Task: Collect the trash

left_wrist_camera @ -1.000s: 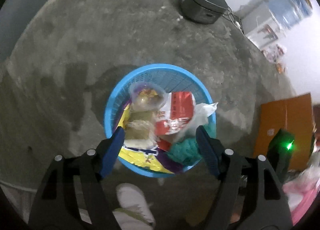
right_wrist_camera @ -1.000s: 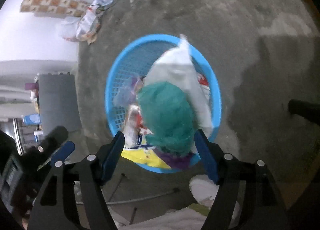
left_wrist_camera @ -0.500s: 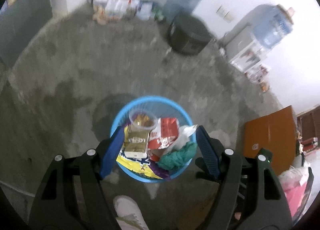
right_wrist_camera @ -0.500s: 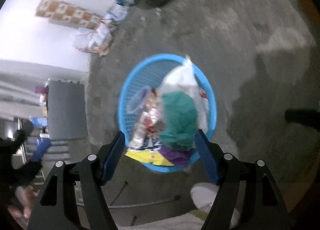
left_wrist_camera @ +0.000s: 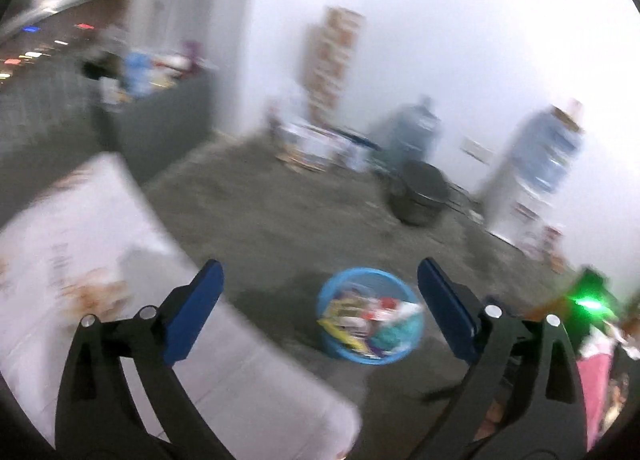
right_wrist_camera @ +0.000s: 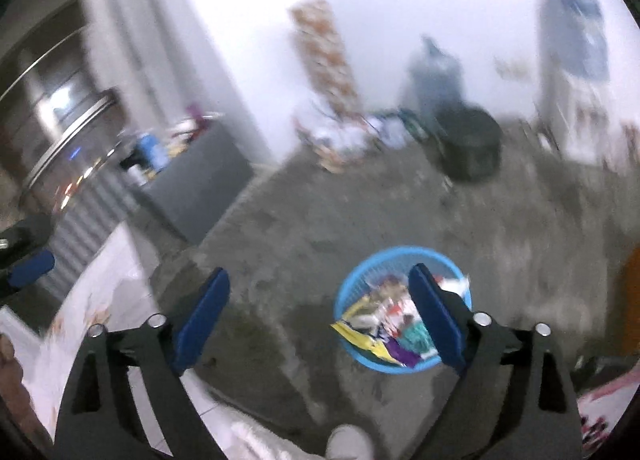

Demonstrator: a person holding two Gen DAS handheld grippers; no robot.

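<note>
Trash sits piled in the blue basket (left_wrist_camera: 370,316) on the floor, low centre of the left view and lower right of the right view (right_wrist_camera: 402,310). Both the left gripper (left_wrist_camera: 318,310) and right gripper (right_wrist_camera: 320,310) gape empty, well above it; which is nearer I cannot tell.

Pretty blurry, but ahead of the claw and off to the right there's a dark round pot-looking thing (left_wrist_camera: 420,195) sitting on the rough grey concrete floor (left_wrist_camera: 280,215). Just past it, a big blue water jug (left_wrist_camera: 412,127) stands against the white wall (left_wrist_camera: 440,19), with a stack of patterned boxes (left_wrist_camera: 332,59) further left. A grey counter (right_wrist_camera: 200,183) with bottles on top sits far left, and a white cloth-covered table (left_wrist_camera: 100,260) is right under the left finger.
</note>
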